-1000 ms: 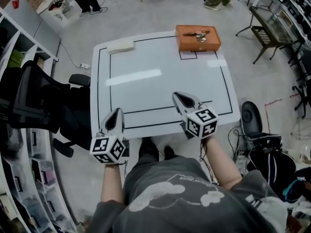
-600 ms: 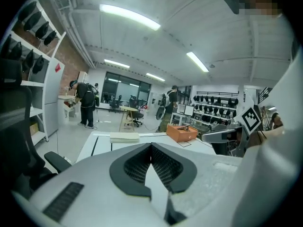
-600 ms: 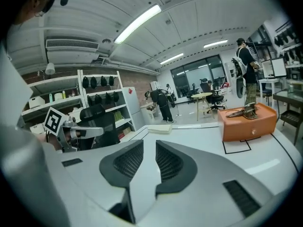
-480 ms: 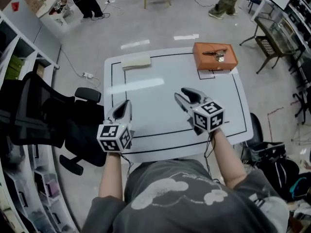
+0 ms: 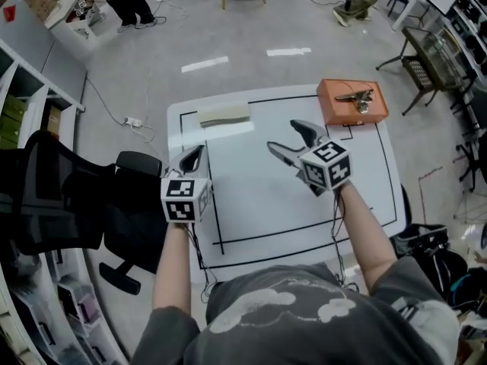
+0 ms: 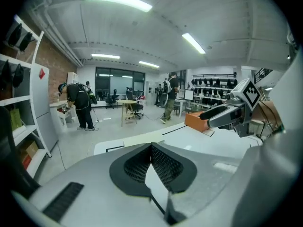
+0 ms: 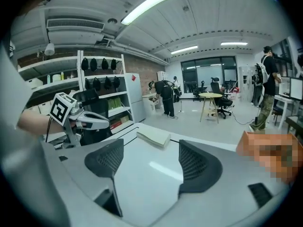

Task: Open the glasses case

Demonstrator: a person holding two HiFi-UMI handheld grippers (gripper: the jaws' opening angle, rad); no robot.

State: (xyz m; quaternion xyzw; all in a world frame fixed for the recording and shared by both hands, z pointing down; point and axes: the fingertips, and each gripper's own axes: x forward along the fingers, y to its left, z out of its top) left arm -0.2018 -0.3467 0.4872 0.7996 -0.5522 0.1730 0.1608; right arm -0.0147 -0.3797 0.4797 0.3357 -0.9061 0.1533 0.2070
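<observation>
The glasses case (image 5: 223,115) is a flat, pale beige box lying shut near the table's far left edge; it also shows as the case (image 7: 154,136) in the right gripper view and the case (image 6: 139,137) in the left gripper view. My left gripper (image 5: 199,150) hovers over the table's left side, short of the case, with its jaws shut and empty (image 6: 151,148). My right gripper (image 5: 283,135) is over the table's middle, pointing toward the case. Its jaws (image 7: 147,162) are opening and nothing is between them.
The white table (image 5: 304,211) has black lines marked on it. An orange box (image 5: 352,101) with a small metal object on top stands at the far right corner. A black office chair (image 5: 84,196) stands to the table's left. People and furniture are farther back in the room.
Both grippers have moved forward from the table's near edge toward the middle and far side. The right gripper's jaws went from shut to wide apart. The left stayed shut.
</observation>
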